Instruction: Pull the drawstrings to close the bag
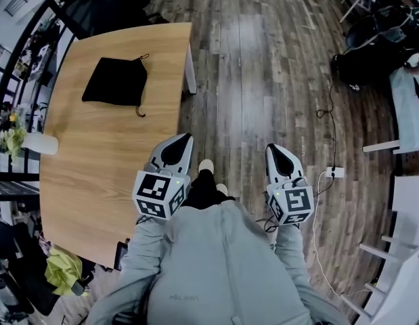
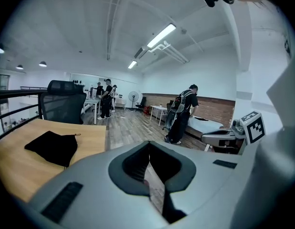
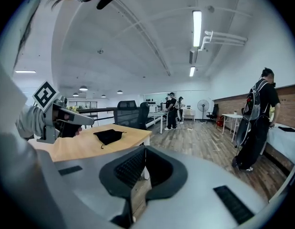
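Standing by, I see the person just off the corner of the wooden table [image 1: 94, 175], and nothing has started yet. The black bag [image 1: 116, 81] lies flat on the tabletop at about eleven o'clock from them, well apart from both tools. The left gripper [image 1: 184, 138] and right gripper [image 1: 272, 147] are held close to the body, tipped slightly down, each with its jaws pressed together on nothing. Two cord ends [image 1: 139, 111] peek out along the bag's three o'clock edge, one at the far corner and one at the near corner, so the mouth is probably on that side. To do this well, I'd say they should step in to face that edge and spread both sets of jaws before reaching. Each gripper should pinch one cord close to the fabric rather than at the loose tip. Pulling the two cords away from each other, low over the wood, should cinch the mouth without dragging the light bag along.
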Motion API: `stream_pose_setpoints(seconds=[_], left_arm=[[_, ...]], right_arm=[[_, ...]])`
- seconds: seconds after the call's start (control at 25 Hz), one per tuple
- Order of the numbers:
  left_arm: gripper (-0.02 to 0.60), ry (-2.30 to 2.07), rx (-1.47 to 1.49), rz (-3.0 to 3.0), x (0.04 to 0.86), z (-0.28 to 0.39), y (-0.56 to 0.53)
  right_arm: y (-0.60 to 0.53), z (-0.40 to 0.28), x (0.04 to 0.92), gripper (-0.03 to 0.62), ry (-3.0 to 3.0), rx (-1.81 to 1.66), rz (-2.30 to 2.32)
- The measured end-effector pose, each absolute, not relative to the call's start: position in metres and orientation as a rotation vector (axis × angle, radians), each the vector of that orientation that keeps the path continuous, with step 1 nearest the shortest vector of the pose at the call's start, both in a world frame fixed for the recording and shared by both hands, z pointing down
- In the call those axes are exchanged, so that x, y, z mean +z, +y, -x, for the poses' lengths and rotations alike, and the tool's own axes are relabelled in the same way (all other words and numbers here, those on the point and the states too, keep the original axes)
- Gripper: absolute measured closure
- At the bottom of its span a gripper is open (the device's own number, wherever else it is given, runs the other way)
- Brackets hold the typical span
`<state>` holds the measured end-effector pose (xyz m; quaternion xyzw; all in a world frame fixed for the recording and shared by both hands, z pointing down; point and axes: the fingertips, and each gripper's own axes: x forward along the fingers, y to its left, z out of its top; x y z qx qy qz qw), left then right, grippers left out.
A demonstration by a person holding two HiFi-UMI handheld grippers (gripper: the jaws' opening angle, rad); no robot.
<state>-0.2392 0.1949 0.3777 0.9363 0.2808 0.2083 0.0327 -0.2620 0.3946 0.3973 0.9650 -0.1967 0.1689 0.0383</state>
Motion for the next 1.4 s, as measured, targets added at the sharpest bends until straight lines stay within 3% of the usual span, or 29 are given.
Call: stream_pose_setpoints(seconds=[0.52,1.4], left_arm=[[0.555,0.802,0.604,-2.889,0.388,0.176,0.177],[0.554,0.527,0.539,-2.885,0.376,-0.043,0.118]], right_arm=[[0.374,0.2,0.409,0.571,-0.642,0.545,-2.929],[0.309,-0.051,0.396,0.571,-0.918,0.537,-2.811]])
